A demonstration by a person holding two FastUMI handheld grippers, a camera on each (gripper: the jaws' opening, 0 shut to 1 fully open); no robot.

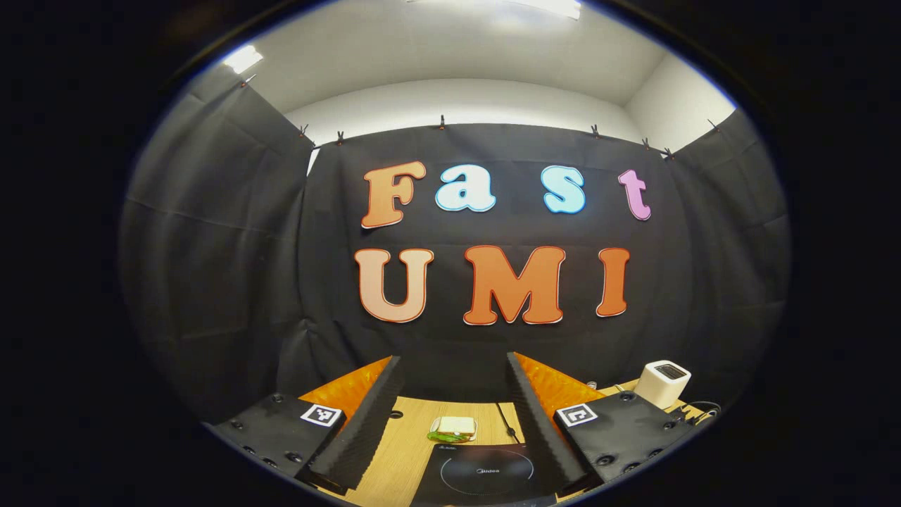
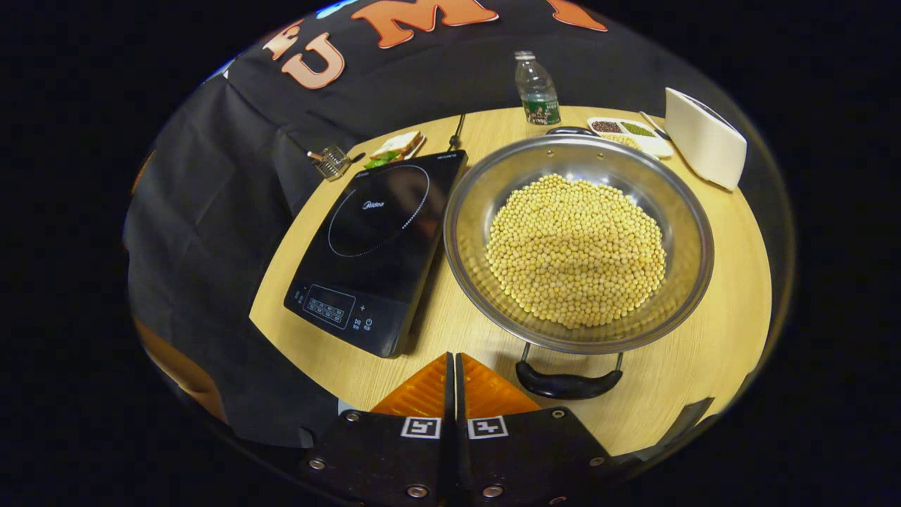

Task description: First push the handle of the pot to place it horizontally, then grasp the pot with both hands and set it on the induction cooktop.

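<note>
Fingers of the right gripper (image 2: 454, 366) are pressed together just left of the pot's (image 2: 578, 243) near handle (image 2: 569, 384), which lies crosswise on the counter (image 2: 711, 352); left gripper (image 1: 454, 408) spread, facing the cooktop (image 1: 486, 475).

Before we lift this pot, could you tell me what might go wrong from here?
1. The pot is heaped with soybeans; a lift uneven between the two sides could tip it and spill them.
2. The right gripper is shut beside the near handle, so pushing it could slide the whole pot.
3. The induction cooktop sits close beside the pot, whose rim could catch its edge.
</note>
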